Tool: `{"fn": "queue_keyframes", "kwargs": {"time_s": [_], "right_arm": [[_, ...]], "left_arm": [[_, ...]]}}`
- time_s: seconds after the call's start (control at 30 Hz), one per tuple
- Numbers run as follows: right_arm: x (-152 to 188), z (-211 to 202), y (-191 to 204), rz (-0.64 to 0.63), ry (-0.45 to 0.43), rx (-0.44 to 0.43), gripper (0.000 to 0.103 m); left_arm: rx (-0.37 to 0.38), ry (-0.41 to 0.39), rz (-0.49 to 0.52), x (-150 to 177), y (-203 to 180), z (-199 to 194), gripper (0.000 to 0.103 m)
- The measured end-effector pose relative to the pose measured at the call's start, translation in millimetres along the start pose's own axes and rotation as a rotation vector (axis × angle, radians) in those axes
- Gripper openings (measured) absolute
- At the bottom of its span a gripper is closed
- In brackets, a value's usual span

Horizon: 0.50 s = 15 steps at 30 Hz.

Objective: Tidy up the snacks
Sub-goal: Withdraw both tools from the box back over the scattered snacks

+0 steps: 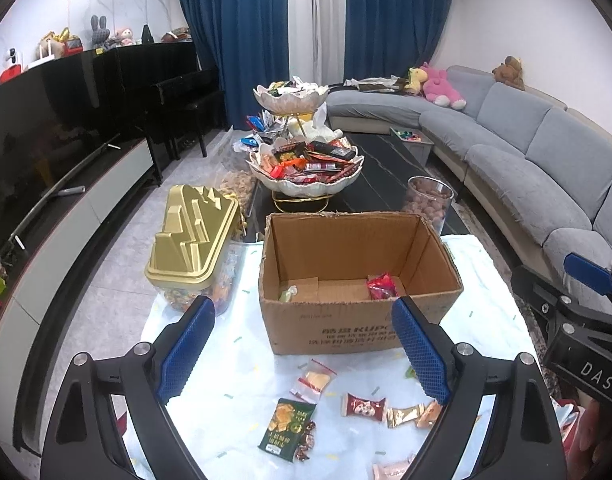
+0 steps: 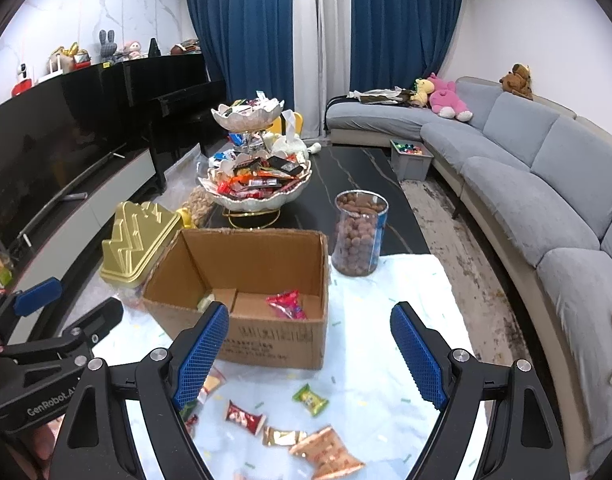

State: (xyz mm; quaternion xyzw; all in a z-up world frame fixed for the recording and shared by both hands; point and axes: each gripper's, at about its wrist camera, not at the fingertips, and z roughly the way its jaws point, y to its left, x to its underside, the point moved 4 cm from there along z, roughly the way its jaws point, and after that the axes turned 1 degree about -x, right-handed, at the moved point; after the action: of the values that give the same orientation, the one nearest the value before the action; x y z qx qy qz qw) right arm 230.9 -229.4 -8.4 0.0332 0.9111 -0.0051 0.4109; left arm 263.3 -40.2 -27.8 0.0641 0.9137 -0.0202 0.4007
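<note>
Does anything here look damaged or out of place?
Yes. The cardboard box has a ragged, torn top rim. Loose snacks lie scattered on the pale cloth before it, such as a green packet and a red-white candy.

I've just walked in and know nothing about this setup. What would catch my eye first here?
Probably the open cardboard box in the middle of the pale cloth, nearly empty apart from a red packet. Loose wrapped snacks lie scattered in front of it, between the spread blue pads of the left claw. Behind it stands a tiered shell-shaped dish heaped with sweets, with a gold lidded tub to the box's left.
</note>
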Motion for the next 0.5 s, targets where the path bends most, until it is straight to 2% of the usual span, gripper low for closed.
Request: {"fn": "queue_keyframes", "kwargs": {"time_s": [0.33, 0.5], "right_arm": [[27, -21, -5, 0.004, 0.001, 0.024, 0.084], [38, -29, -8, 0.035, 0.013, 0.009, 0.084]], "left_arm": [[0.007, 0.011, -0.001, 28, -2, -15, 0.093], [0.018, 0.012, -0.011, 44, -3, -24, 0.093]]}}
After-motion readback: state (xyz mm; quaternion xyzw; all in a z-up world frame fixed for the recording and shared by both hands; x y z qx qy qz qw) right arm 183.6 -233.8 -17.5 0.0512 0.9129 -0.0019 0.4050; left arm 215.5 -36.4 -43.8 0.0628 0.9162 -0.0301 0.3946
